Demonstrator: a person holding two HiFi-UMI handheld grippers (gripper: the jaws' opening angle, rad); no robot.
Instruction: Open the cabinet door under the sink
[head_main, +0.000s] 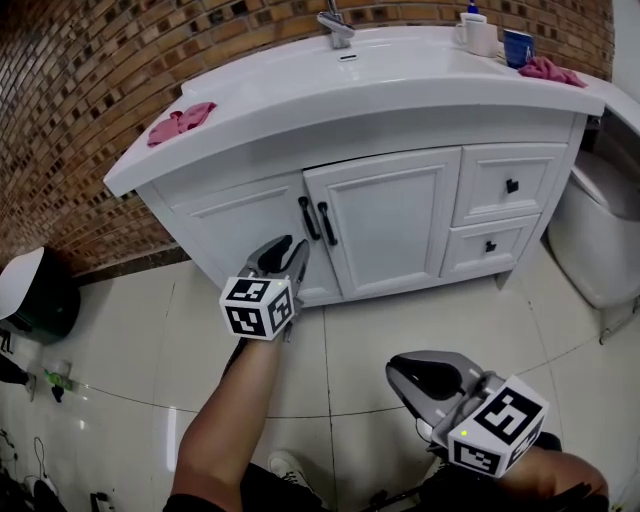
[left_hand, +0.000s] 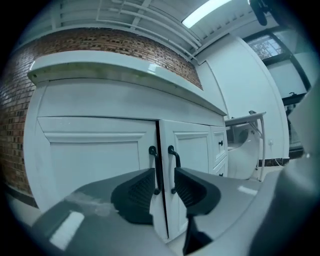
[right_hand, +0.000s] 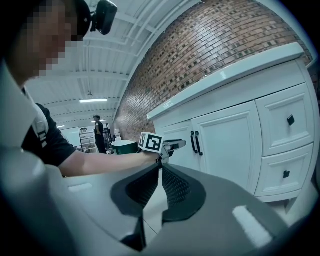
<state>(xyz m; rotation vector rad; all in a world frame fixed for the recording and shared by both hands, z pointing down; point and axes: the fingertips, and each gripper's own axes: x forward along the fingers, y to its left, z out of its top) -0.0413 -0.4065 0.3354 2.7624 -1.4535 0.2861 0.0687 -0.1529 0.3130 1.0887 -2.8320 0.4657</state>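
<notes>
From the head view, your left gripper (head_main: 287, 250) points at the white cabinet (head_main: 420, 130) under the sink (head_main: 345, 72). Its tips sit just below the two black handles (head_main: 317, 221), which stand side by side where the left door (head_main: 250, 235) meets the right door (head_main: 392, 222). Both doors lie flush and closed, and you cannot tell from here whether the tips touch them. Your right gripper (head_main: 412, 374) hangs low over the floor tiles, well apart from the cabinet, with your forearm cut off by the bottom edge. Right of the doors sit two drawers (head_main: 508, 184), one above the other, with one knob each. On the worktop (head_main: 250, 95) lie two pink cloths (head_main: 181, 120), one at each end, and two cups (head_main: 518, 47), one white and one blue, stand at the back right. The faucet (head_main: 338, 27) is cut by the top edge and the toilet (head_main: 600, 240) by the right edge. In the left gripper view your left gripper's fingers (left_hand: 134, 192) stand apart with nothing held, and both handles show in the gap beyond them. In the right gripper view your right gripper's fingers (right_hand: 179, 190) are drawn together at the tips and empty, with only floor showing in the slit below. Beyond them you see your left gripper before the doors, and a second person (right_hand: 96, 131) far off, too small to make out.
</notes>
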